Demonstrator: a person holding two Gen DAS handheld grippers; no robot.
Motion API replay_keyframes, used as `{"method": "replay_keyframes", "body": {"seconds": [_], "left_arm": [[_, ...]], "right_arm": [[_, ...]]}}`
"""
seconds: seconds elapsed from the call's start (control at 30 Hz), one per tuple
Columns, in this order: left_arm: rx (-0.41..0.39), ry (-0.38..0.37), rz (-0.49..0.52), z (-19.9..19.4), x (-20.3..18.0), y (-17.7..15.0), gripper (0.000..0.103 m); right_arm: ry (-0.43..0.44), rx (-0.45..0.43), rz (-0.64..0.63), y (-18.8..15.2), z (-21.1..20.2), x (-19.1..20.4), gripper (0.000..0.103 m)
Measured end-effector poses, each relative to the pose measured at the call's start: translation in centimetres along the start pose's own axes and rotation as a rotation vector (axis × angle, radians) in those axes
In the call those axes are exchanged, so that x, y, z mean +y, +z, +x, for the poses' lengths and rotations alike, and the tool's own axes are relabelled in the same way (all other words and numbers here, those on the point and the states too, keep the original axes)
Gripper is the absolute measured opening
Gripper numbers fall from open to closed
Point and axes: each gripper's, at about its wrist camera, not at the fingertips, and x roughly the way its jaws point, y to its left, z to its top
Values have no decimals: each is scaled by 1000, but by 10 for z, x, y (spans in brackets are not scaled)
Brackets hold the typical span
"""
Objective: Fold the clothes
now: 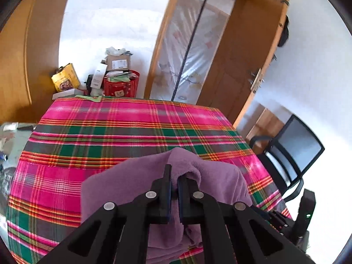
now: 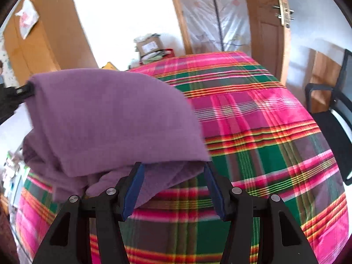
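Purple fleece garment (image 1: 132, 182), soft and thick, lifted partly off the table, its lower folds resting on the plaid tablecloth (image 1: 123, 136) of pink, green, grey and orange stripes near the cloth's front edge. Left gripper (image 1: 173, 184): black frame, blue-lined fingers pressed together, pinching a raised ridge of the garment so that the fabric peaks above the cloth. Right gripper (image 2: 173, 187): same build, fingers spread wide, a hanging fold of the garment lying between them; the left blue pad (image 2: 134, 189) touches the fabric, the right one stands clear of it, so no grip. In the right wrist view the garment drapes in layers from upper left toward that gripper, with the left gripper's black tip showing at its far left edge. Beyond the tablecloth's far edge: a red tin (image 1: 122, 85) stuffed with papers, a cardboard parcel (image 1: 117, 62) on top, a yellow printed box (image 1: 66, 78) to its left. Behind these, a white wall and a wooden door frame with a pale translucent curtain (image 1: 191, 44). Right of the tablecloth: an open wooden door (image 1: 248, 50) and a black office chair (image 1: 292, 151).
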Motion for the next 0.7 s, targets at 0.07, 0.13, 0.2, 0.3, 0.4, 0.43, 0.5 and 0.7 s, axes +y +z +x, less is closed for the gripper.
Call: {"method": "replay_keyframes", "body": {"seconds": [0.07, 0.13, 0.2, 0.3, 0.4, 0.43, 0.5, 0.7], "left_arm": [[-16, 23, -12, -5, 9, 3, 4], [-25, 25, -27, -10, 17, 6, 4], [-36, 30, -37, -16, 22, 6, 4], [-54, 36, -45, -25, 28, 5, 4], [-63, 41, -62, -33, 37, 6, 4], [-64, 40, -73, -36, 40, 5, 4], [-67, 46, -92, -41, 48, 5, 4], [-117, 111, -164, -64, 84, 2, 4]], "right_arm": [[22, 12, 16, -1, 3, 0, 58], [18, 20, 10, 0, 6, 2, 58], [12, 16, -5, 2, 9, 4, 58], [43, 36, -51, 8, 18, 12, 58], [54, 41, -99, 19, 31, 25, 58], [62, 44, -105, 23, 35, 27, 58], [143, 57, -60, 32, 41, 30, 58], [236, 16, -73, 57, 41, 55, 19]]}}
